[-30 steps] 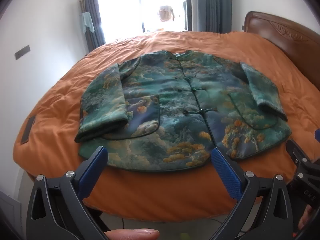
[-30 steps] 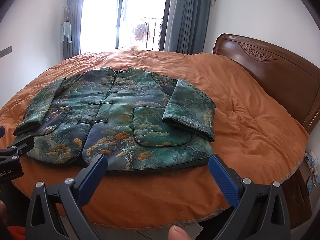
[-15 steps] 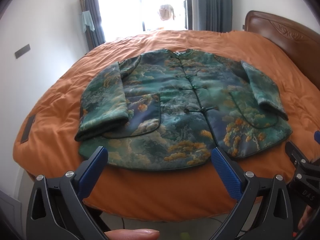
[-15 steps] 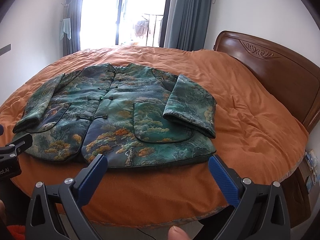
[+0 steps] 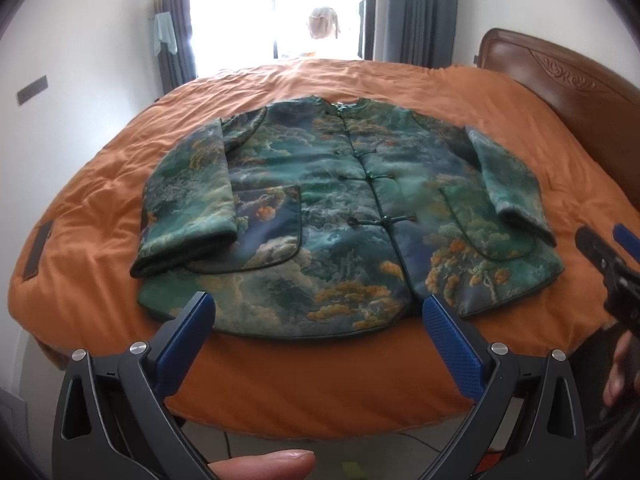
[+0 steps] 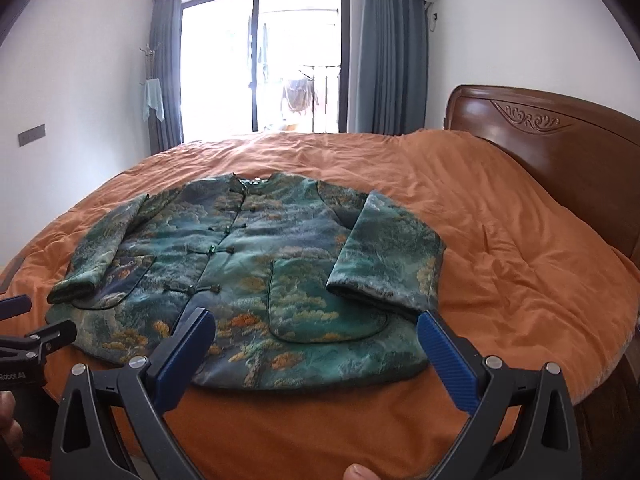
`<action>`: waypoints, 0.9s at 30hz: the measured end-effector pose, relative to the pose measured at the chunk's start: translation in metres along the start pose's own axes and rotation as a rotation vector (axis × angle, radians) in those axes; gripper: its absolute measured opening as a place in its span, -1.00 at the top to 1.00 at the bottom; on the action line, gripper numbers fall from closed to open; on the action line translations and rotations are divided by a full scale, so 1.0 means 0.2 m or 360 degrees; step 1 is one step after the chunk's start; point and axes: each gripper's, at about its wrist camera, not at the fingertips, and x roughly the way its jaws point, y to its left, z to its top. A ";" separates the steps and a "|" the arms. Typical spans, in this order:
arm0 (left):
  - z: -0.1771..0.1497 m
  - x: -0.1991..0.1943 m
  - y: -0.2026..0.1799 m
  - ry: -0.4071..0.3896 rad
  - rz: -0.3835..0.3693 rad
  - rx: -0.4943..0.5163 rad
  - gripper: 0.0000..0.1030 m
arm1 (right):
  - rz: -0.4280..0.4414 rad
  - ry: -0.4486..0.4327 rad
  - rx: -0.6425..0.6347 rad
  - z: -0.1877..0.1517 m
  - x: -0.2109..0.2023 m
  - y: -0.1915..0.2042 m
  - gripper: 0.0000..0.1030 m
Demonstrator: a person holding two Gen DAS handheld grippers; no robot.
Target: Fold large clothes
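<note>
Here the green patterned jacket (image 5: 344,216) is being presented flat at twelve o'clock on the orange bed (image 6: 520,248), sleeves laid inward, presumably ready for folding. The left gripper (image 5: 318,312) and right gripper (image 6: 316,330) are being held wide, empty, near its hem.

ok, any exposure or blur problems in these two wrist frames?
Left wrist view: window blown out white, jacket slightly soft, likely motion blur. Right wrist view: window bright but detail survives, jacket sharper. Both show heavy fisheye bending and dark corner vignetting.
</note>
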 end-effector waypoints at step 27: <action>0.07 0.09 0.27 0.0008 0.0139 0.0019 -0.99 | -0.1275 0.0093 0.0195 0.54 0.59 -1.59 -0.45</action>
